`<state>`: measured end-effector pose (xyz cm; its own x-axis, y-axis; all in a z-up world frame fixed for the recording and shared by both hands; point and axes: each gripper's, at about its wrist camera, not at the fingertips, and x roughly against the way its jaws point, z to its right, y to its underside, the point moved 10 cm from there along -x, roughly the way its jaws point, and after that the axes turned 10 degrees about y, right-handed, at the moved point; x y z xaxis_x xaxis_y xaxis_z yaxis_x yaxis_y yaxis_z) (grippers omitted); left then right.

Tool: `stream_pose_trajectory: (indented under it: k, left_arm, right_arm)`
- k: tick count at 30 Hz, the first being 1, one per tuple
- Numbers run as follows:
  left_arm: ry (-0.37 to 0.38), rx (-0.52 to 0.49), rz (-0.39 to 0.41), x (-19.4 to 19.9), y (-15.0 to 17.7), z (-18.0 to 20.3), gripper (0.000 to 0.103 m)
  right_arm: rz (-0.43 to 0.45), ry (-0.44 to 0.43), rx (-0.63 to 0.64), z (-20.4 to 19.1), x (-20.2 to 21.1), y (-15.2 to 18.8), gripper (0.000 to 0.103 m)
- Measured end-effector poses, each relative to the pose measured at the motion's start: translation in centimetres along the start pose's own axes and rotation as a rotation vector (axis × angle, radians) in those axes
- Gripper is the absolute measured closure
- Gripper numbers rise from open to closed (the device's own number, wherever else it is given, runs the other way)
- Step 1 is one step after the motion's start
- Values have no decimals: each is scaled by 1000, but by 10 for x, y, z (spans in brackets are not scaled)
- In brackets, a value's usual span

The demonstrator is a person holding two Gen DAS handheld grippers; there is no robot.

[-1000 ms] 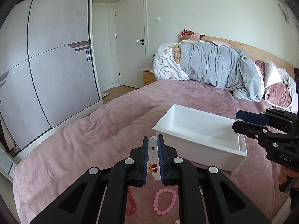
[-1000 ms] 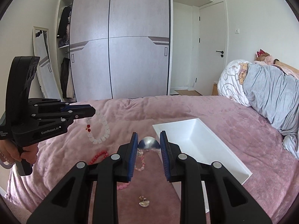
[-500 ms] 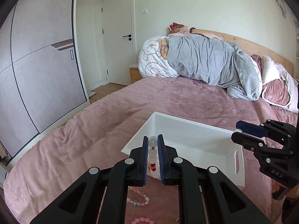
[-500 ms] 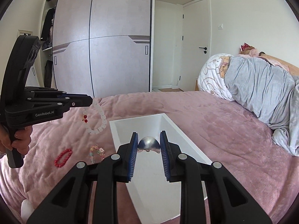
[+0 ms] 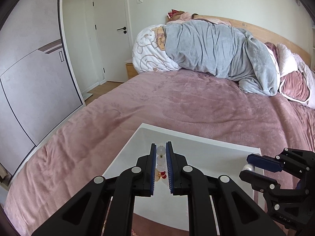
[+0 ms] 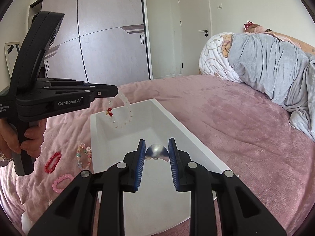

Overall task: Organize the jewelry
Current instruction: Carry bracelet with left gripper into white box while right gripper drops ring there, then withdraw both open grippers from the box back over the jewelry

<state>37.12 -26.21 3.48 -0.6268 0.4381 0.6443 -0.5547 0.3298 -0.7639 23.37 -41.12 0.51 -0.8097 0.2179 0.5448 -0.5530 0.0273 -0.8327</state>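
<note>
In the left wrist view, our left gripper (image 5: 161,151) pinches a white bead bracelet (image 5: 161,158) over the tray (image 5: 196,137) on the bed (image 5: 177,102).

In the right wrist view, our right gripper (image 6: 157,151) clamps a silver pearl (image 6: 157,151) over the tray's near half (three bracelets (image 6: 59,169) lie left).

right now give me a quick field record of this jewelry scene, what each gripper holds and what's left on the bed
left gripper: shut on a clear white bead bracelet with a red charm, hanging above the tray
right gripper: shut on a silvery round pearl-like piece, over the tray
container: white rectangular plastic tray, nothing visibly lying inside
on the pink bedspread: red bead bracelet, pink bead bracelet, pastel charm bracelet
</note>
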Motion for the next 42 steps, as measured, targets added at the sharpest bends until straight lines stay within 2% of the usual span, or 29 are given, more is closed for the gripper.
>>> stream_pose_trajectory:
  k: [3,11,12,15,18,19,23,25,30,33,37,39,42]
  left_arm:
    - [-10,-17,-40,-21,6,1,88]
    - [-16,13,-120,-58,29,-4,87]
    - [-20,14,-123,-59,31,-4,85]
    - [-41,21,-120,-59,34,-10,61]
    - [-63,13,-105,-51,33,-14,59]
    - [-76,9,-96,-47,32,-17,57]
    - [-123,17,-32,-19,24,-28,42]
    - [-151,44,12,1,20,-37,13]
    - [-196,106,118,57,21,-61,10]
    - [-236,101,156,90,30,-71,10]
    - [-333,83,242,144,40,-83,6]
    - [-351,90,276,167,48,-88,4]
    - [-359,85,280,189,60,-92,4]
  right_arm:
    - [-22,-1,-11,4,-9,8,78]
    - [-73,-14,-45,13,-28,22,77]
    - [-76,-17,-45,13,-29,23,77]
    - [-79,-22,-43,11,-31,23,75]
    - [-65,-20,-42,10,-27,20,63]
    - [-59,-20,-42,10,-26,18,63]
    - [-24,-24,-48,9,-14,7,54]
    - [-5,-23,-41,6,-5,-1,51]
    - [103,-22,-8,-8,37,-30,29]
    - [152,-25,22,-22,61,-43,24]
    - [196,-60,32,-41,87,-54,18]
    - [217,-80,29,-50,97,-57,12]
    - [226,-101,32,-61,104,-59,11]
